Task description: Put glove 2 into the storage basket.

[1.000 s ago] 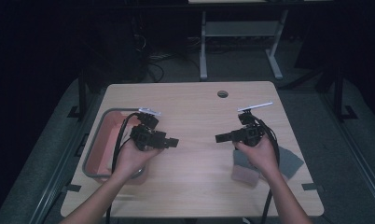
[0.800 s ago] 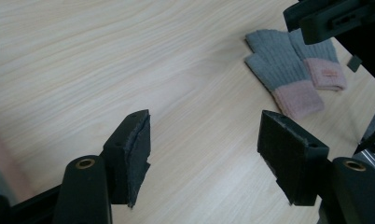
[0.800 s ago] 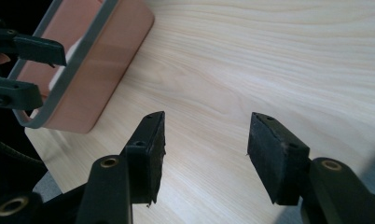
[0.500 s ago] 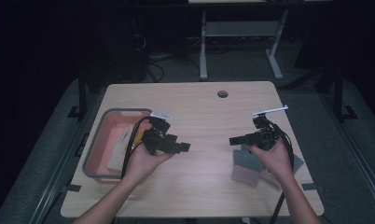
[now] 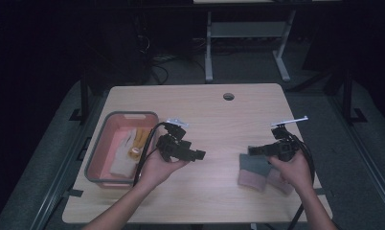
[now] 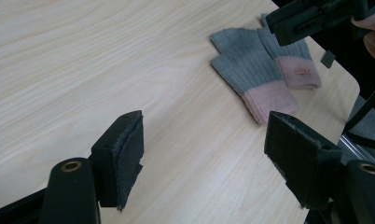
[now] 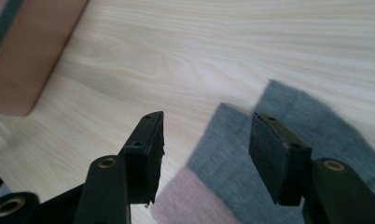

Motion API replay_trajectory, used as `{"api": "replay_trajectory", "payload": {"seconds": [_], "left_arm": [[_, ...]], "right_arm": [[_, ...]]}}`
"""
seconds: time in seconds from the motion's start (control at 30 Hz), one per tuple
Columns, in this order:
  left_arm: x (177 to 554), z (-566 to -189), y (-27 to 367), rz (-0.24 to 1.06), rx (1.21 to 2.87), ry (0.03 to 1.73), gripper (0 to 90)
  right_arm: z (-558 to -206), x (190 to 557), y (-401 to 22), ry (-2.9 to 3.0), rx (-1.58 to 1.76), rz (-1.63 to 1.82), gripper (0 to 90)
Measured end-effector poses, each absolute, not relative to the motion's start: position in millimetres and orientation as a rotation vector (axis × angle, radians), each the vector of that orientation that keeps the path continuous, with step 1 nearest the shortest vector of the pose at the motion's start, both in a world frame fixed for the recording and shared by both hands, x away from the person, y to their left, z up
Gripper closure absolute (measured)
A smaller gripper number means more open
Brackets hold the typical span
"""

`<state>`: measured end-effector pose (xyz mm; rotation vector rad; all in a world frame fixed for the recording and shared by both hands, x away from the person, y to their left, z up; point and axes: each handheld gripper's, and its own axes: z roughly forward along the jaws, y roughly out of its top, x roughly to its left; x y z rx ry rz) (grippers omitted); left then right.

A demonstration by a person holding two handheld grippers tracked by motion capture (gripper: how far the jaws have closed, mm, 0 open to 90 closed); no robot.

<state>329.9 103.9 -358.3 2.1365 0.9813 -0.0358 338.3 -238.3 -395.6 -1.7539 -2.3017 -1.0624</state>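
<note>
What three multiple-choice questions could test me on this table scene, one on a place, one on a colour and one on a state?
1. Where does the pink plastic bin stand?
A. At the table's left side
B. At the table's right side
C. On the floor

2. What colours are the pair of knitted gloves lying on the pale wooden table?
A. Grey with pink cuffs
B. Solid black
C. Green with white cuffs

3. How do the right tongs stand?
A. Open, with nothing clamped
C. Shut tight on a glove
B. Shut on the bin's rim

Answers: 1 A, the high view shows the bin by the left edge. 2 A, the left gripper view shows grey knit ending in pink cuffs. 3 A, the right gripper view shows a clear gap between the pads, with the gloves lying beneath.
</note>
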Motion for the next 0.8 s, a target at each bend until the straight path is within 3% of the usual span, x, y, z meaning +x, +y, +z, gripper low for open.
{"api": "replay_trajectory", "payload": {"seconds": [0.8], "left_arm": [[315.5, -370.4, 71.3, -0.080, 2.149, 0.902, 25.9]], "right_arm": [[-417.8, 315.6, -281.1, -2.368, -1.912, -0.914, 44.7]]}}
